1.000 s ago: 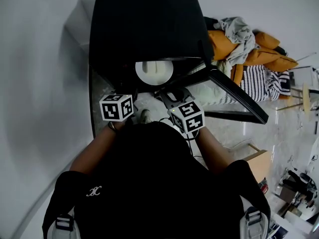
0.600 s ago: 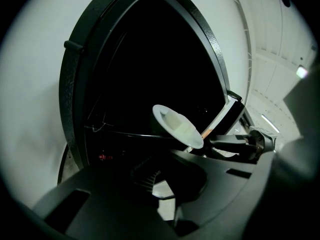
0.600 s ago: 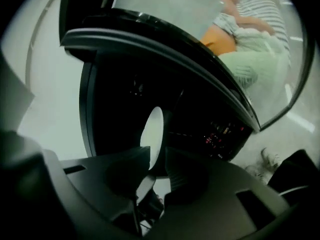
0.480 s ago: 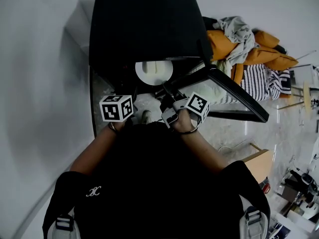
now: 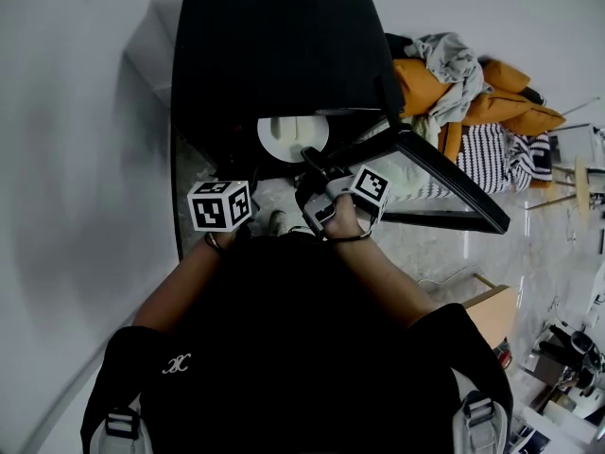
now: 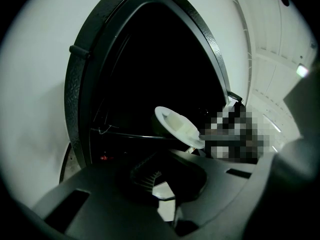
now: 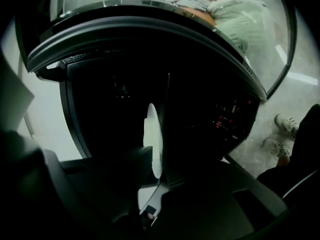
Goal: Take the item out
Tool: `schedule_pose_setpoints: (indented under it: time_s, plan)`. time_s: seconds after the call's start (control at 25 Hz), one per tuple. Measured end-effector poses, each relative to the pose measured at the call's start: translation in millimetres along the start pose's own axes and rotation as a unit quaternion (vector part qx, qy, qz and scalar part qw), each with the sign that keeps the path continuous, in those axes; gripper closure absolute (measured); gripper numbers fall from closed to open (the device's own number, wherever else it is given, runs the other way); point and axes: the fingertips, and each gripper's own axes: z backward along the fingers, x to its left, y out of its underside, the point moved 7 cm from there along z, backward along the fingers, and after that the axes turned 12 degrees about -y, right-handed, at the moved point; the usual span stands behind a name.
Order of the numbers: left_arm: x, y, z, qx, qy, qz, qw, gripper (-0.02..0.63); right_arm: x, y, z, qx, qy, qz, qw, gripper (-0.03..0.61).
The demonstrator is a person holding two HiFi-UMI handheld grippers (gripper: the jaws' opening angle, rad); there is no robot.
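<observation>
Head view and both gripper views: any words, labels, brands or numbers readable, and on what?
No word or number reads clearly.
Shirt emblem: white interlaced mark, perhaps "XC", unsure.
Left cube, right cube: square markers only, no letters.
Oven panel: red lights, too small to read.

Both forearms reach forward from the torso, the left forearm [image 5: 180, 287] angling in from the left and the right forearm [image 5: 392, 282] from the right, so that the two grippers lie close together ahead of the chest. The left gripper [image 6: 159, 181] points forward and slightly down with its marker cube [image 5: 220, 204] on top, its jaws closed together on nothing. The right gripper [image 7: 154, 176] lies rolled on its side, its cube [image 5: 371, 189] to the right of the right hand [image 5: 342, 218], its jaws a narrow gap apart either side of a white plate's [image 7: 152, 136] rim; whether they press on it cannot be told.
</observation>
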Motion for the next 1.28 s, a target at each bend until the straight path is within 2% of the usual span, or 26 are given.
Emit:
schedule_pose_setpoints:
  time_s: [0.16,0.6,0.88,1.28]
  plan:
    - [1.0,-1.8,-0.3,-0.003,-0.002,0.003,1.0000,0.606,-1.7,2.8,-1.9,-0.001,0.007,-0.001,1.000,0.552]
    - [-0.4,-2.7,-0.1,-0.007,-0.001,-0.001,1.0000,0.606,7.1,4.6,6.4,0.022,-0.024,0.013,0.999,0.555]
    - [4.9,-6.4,0.2,-0.008,0.001,0.000,1.0000,0.606,19.2,7.3,11.7,0.023,-0.059,0.019,0.998,0.555]
    - [-0.3,-9.3,-4.5,-0.006,0.015,-0.015,0.9998,0.606,20.2,2.8,24.2,0.009,-0.065,0.016,0.998,0.555]
